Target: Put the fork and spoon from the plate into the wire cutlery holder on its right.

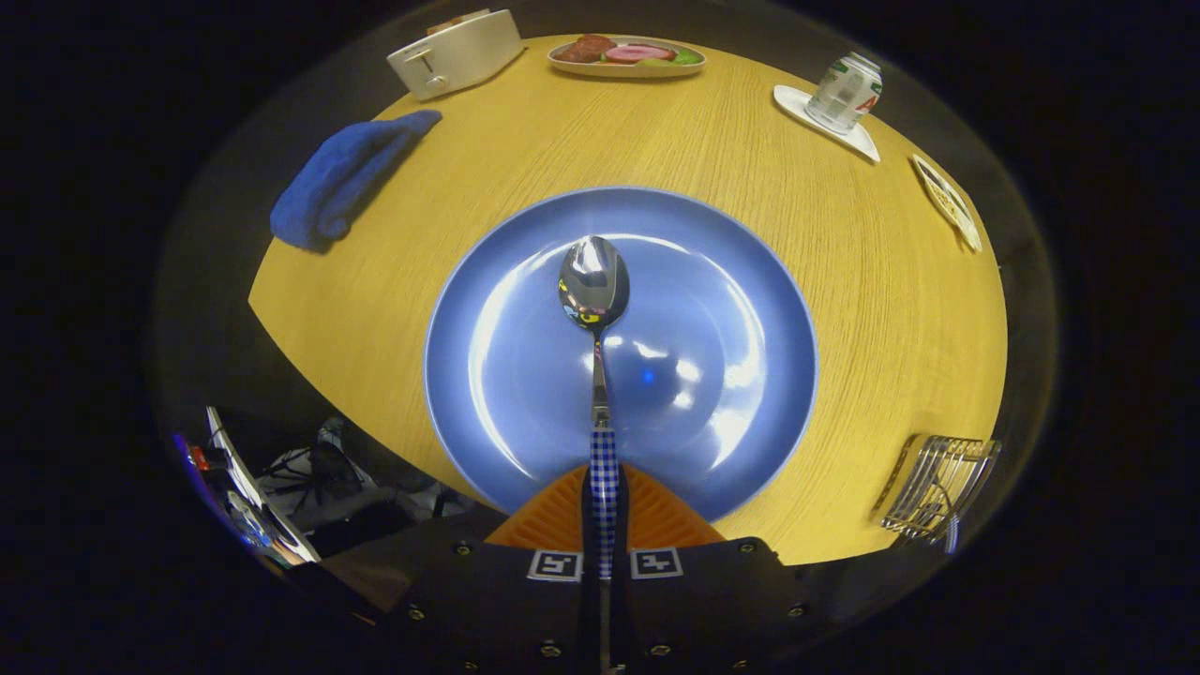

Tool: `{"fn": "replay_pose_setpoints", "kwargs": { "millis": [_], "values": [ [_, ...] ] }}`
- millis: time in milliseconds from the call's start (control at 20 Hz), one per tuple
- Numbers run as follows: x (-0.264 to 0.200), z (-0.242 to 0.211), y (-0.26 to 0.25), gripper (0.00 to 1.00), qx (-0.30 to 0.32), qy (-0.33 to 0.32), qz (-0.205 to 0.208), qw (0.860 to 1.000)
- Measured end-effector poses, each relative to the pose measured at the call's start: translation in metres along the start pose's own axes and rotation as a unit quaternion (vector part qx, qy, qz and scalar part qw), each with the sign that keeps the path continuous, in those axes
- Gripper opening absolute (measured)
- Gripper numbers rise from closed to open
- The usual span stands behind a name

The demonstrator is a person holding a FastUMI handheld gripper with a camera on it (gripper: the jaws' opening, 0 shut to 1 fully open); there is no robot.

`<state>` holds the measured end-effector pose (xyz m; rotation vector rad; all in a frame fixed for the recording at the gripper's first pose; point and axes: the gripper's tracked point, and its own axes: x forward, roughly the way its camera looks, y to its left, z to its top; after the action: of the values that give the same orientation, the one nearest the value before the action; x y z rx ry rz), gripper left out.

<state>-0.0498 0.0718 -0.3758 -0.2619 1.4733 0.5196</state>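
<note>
My gripper (605,511) is shut on the checkered handle of a spoon (594,281), both fingers pressed against it. The spoon's shiny bowl points straight ahead and hangs above the middle of a round blue plate (497,375). Nothing else lies on the plate. The wire cutlery holder (940,486) stands on the wooden table to the right of the plate, near the table's near edge, level with my fingers.
A folded blue cloth (342,178) lies left beyond the plate. At the far side stand a white toaster (457,52) and a tray of food (626,54). A can on a white coaster (844,94) and a small dish (949,202) sit far right.
</note>
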Motion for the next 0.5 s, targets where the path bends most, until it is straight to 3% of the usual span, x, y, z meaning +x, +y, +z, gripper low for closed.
{"fn": "replay_pose_setpoints", "kwargs": {
  "millis": [150, 500],
  "values": [
    [-0.028, -0.006, -0.026, 0.05, -0.032, 0.005, -0.027, 0.999],
    [-0.076, -0.026, -0.066, 0.05, -0.006, 0.006, -0.038, 0.999]
  ]
}}
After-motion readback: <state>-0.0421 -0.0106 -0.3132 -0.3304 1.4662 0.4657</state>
